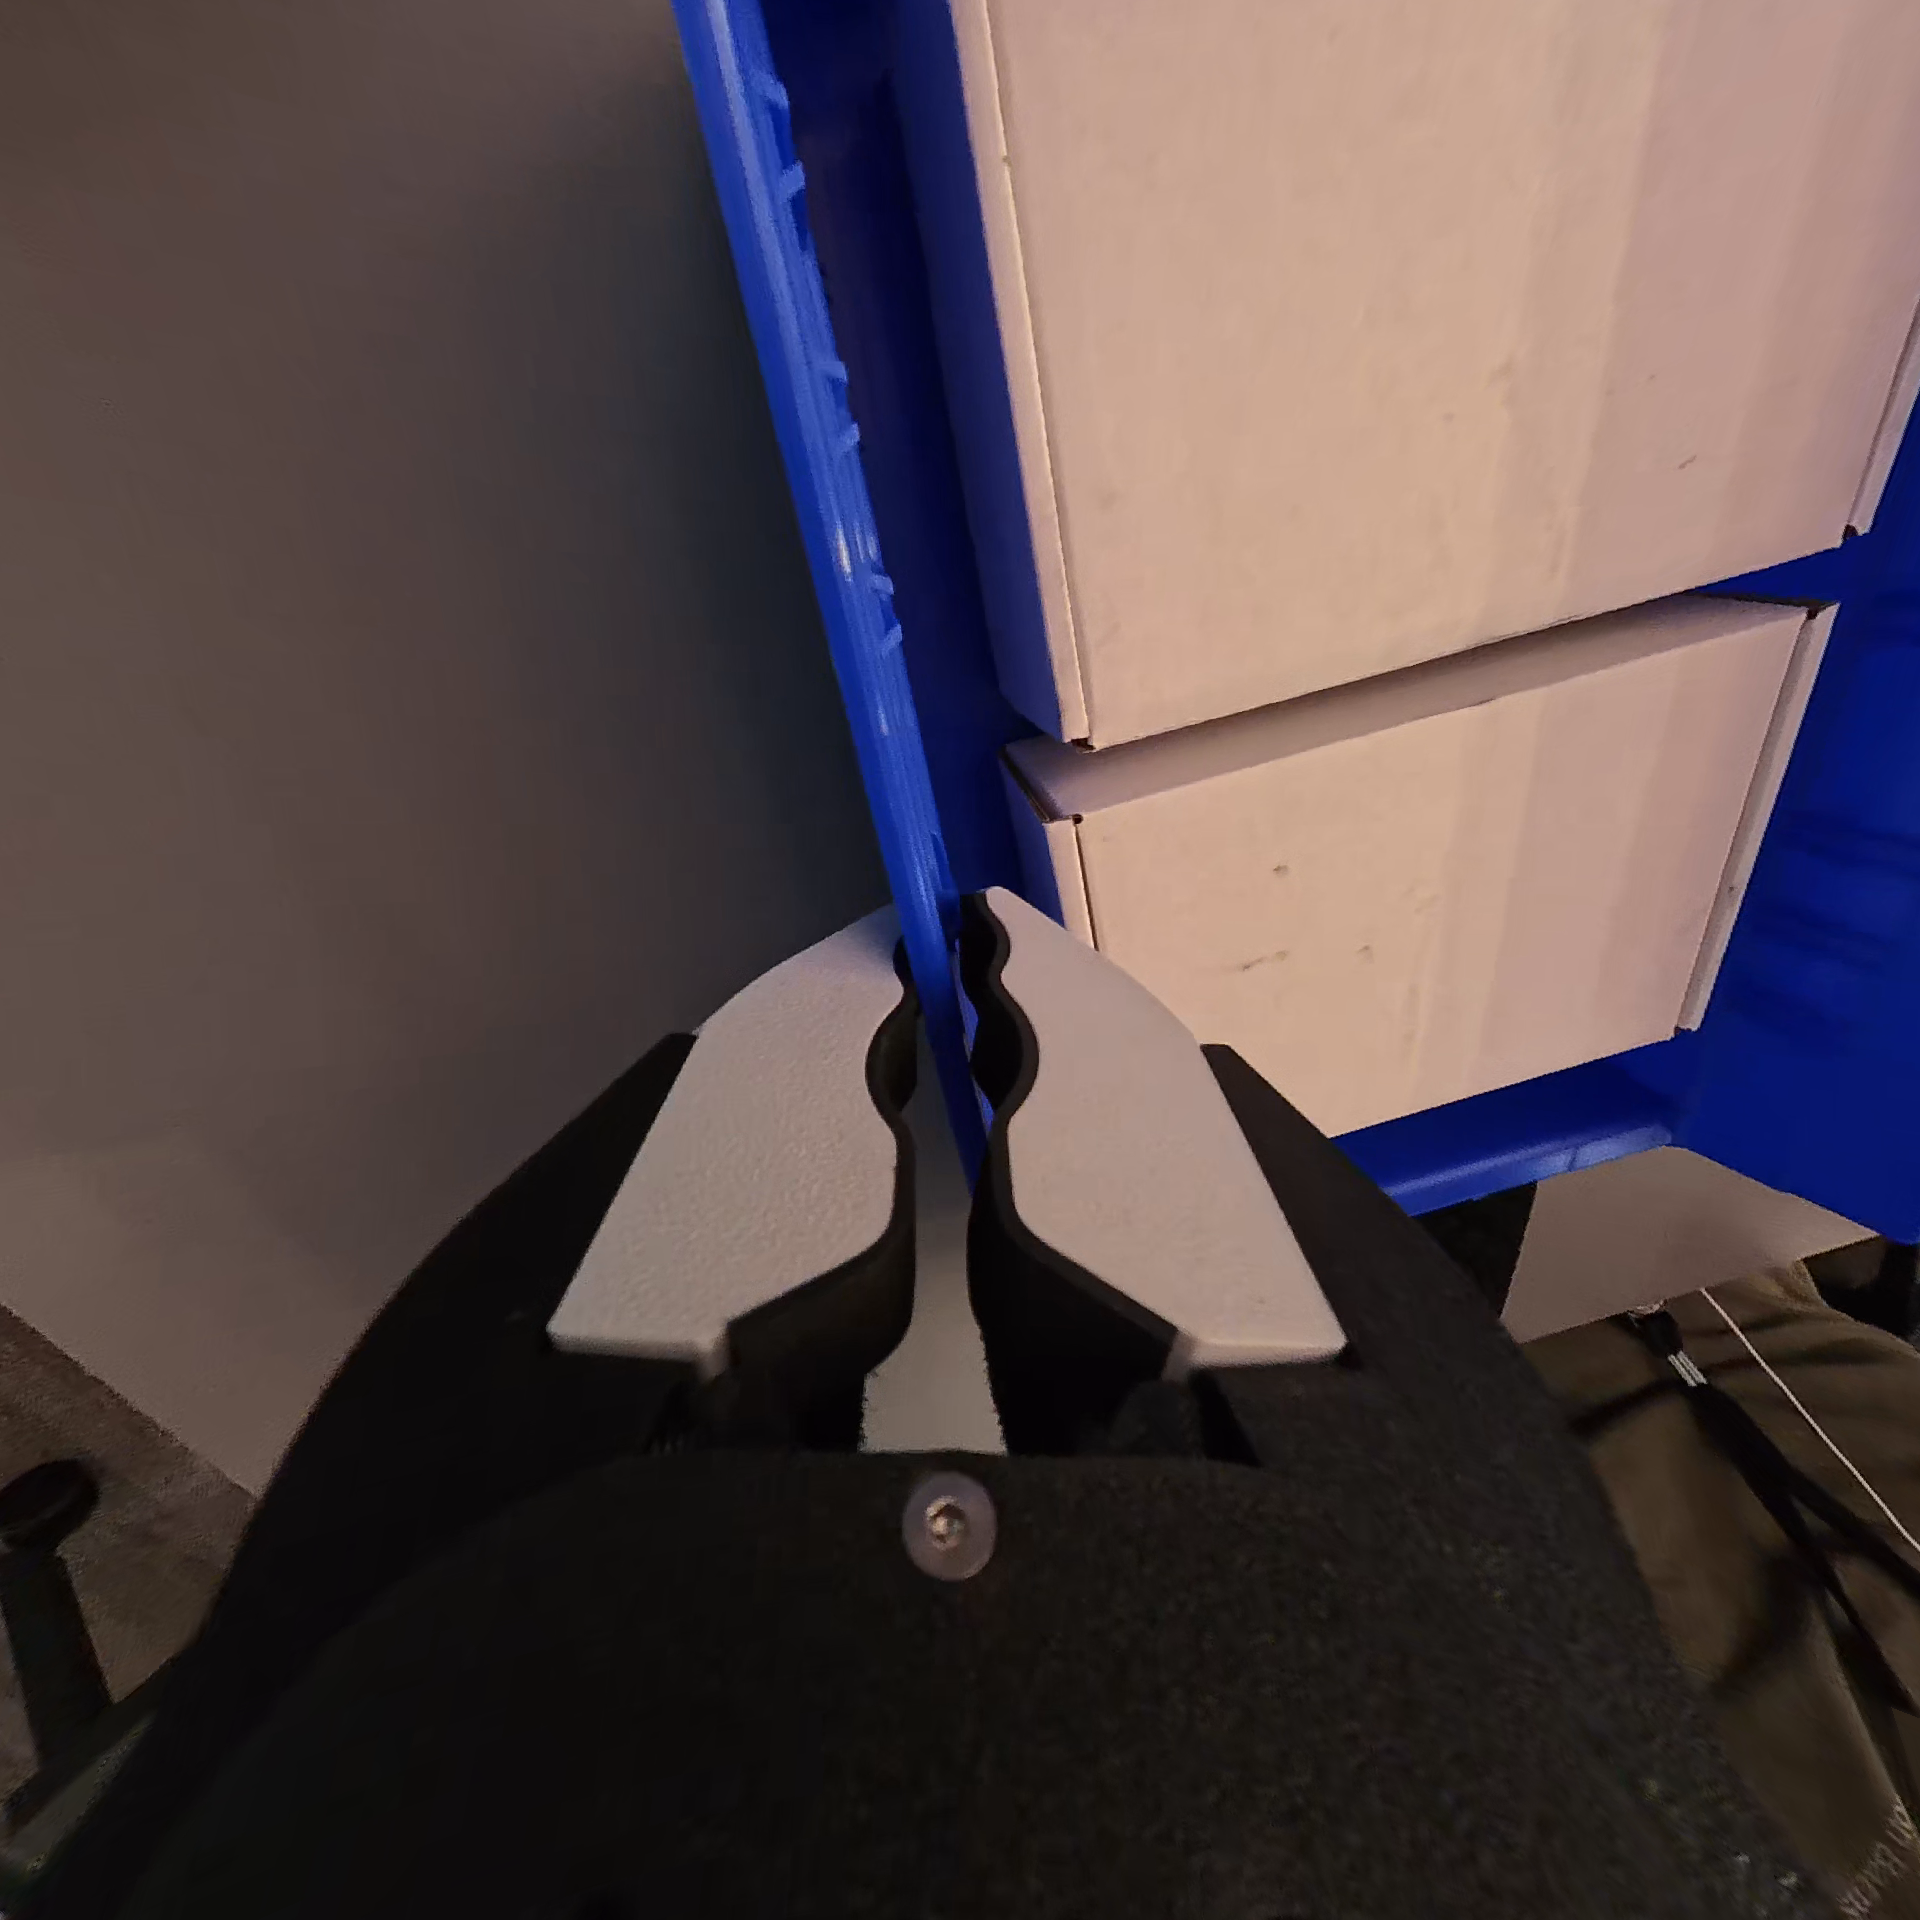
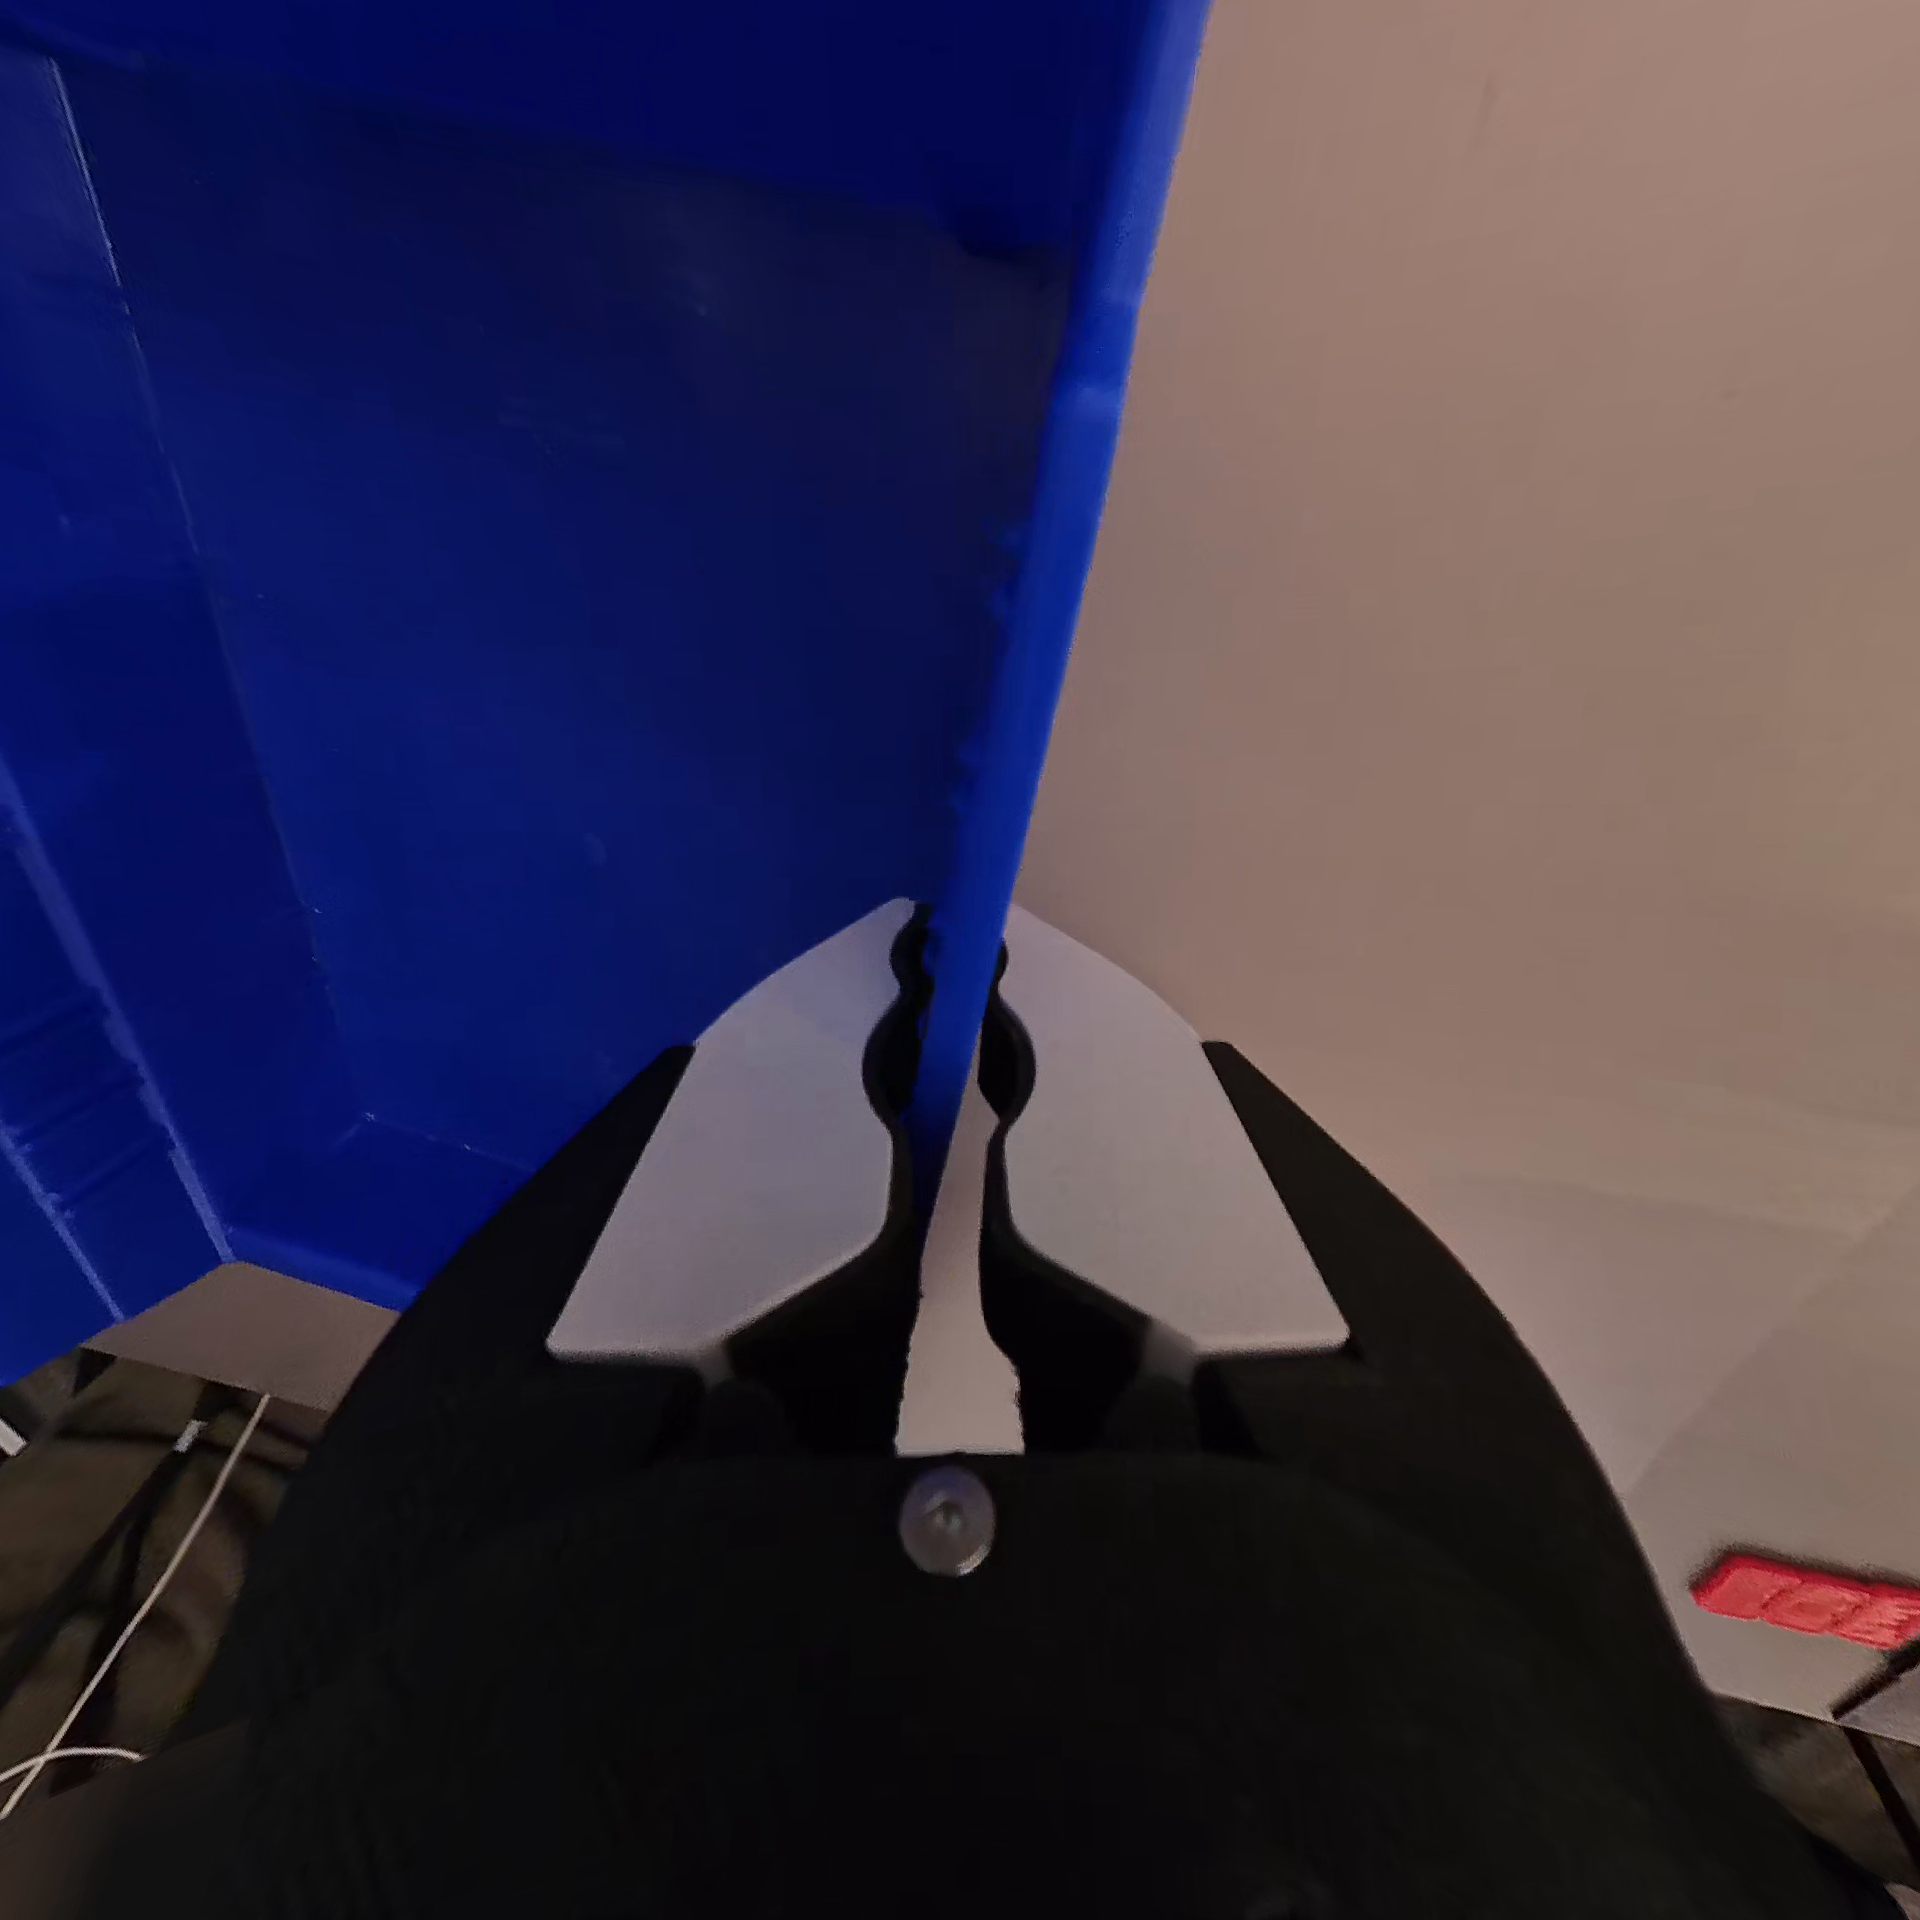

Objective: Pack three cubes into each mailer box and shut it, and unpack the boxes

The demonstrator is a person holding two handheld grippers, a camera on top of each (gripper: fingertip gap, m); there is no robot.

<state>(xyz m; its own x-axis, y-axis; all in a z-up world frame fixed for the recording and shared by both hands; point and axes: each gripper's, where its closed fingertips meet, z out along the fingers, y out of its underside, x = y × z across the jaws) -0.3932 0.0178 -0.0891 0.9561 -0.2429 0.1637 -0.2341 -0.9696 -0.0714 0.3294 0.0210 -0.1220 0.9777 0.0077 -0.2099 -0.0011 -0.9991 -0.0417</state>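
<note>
two boxes: we see white mailer boxes (image 1: 1382, 914), both shut, lying in the blue bin (image 1: 1829, 935).
left gripper (image 1: 940, 1013): pinched tight on the bin's left wall.
right gripper (image 2: 954, 1013): pinched tight on the right wall (image 2: 1039, 623).
feel: we think the bin is stiff and smooth, the boxes light and easy to dent.
hold: both rims, level.

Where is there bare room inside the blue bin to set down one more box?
The left side of the blue plastic bin is crowded: two closed white cardboard mailer boxes fill it. The right side, bare blue floor bordered by the right wall, is free. Left tongs and right tongs each clamp a wall.
</note>
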